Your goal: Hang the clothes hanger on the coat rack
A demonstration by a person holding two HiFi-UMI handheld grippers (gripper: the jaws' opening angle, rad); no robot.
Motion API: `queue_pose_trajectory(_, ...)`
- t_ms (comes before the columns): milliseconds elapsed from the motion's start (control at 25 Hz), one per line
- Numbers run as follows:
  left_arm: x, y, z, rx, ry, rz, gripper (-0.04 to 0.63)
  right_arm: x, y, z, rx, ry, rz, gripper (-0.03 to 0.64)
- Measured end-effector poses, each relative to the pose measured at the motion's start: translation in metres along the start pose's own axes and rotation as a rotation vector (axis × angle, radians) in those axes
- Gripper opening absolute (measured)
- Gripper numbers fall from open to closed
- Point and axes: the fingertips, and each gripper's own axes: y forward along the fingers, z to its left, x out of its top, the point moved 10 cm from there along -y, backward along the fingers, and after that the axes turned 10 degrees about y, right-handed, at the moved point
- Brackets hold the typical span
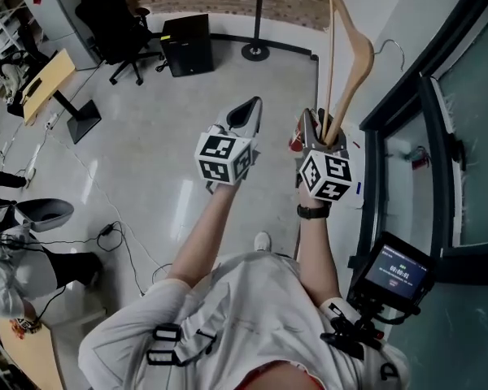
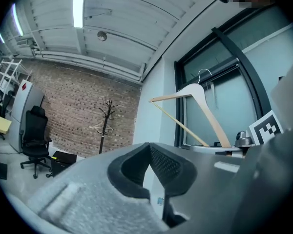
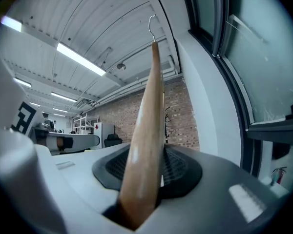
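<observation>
the right gripper (image 1: 315, 124) fingers grip one arm of the wooden hanger (image 1: 351, 62), hook up, beside the window. the left gripper (image 2: 149, 152) is closed, empty. the coat rack (image 1: 259, 10) stands well apart; carry the hanger steady and turn the hook toward a peg.

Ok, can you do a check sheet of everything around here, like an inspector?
Surface: shiny grey floor; no table.
Job's things: wooden hanger upright in the right gripper; coat rack ahead by the brick wall.
Clutter: office chair, black box, desk.
Grippers: right gripper shut on the hanger; left gripper shut, empty.
Cables: thin cables trailing over the floor at left.
Surroundings: brick wall ahead, glass wall at right.
</observation>
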Motion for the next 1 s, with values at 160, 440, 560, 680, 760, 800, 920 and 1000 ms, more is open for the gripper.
queue_pose_trajectory(160,-0.001,0.041,-0.006,0.028,0.046,0.033,0.006,0.004,0.026,-0.029,0.022,-0.001,0.019,0.141)
queue_pose_trajectory(440,-0.024,0.093,0.002,0.044,0.053,0.112,0.006,-0.005,0.069,-0.063,0.037,0.019,0.044,0.143)
queue_pose_trajectory(560,-0.034,0.109,0.022,0.043,0.037,0.120,0.006,-0.010,0.094,-0.062,0.041,0.000,0.053,0.143)
queue_pose_trajectory(680,-0.050,0.134,0.050,0.049,0.010,0.125,0.006,-0.017,0.131,-0.062,0.044,-0.024,0.066,0.143)
queue_pose_trajectory(760,-0.059,0.156,0.073,0.055,0.000,0.121,0.005,-0.020,0.163,-0.065,0.040,-0.033,0.070,0.144)
queue_pose_trajectory(800,-0.062,0.169,0.086,0.058,0.000,0.117,0.005,-0.021,0.181,-0.066,0.035,-0.034,0.071,0.144)
queue_pose_trajectory(920,-0.066,0.208,0.129,0.071,0.007,0.113,0.003,-0.019,0.242,-0.067,0.023,-0.029,0.071,0.144)
queue_pose_trajectory(1000,-0.063,0.233,0.162,0.078,0.011,0.119,0.002,-0.015,0.282,-0.063,0.017,-0.028,0.069,0.144)
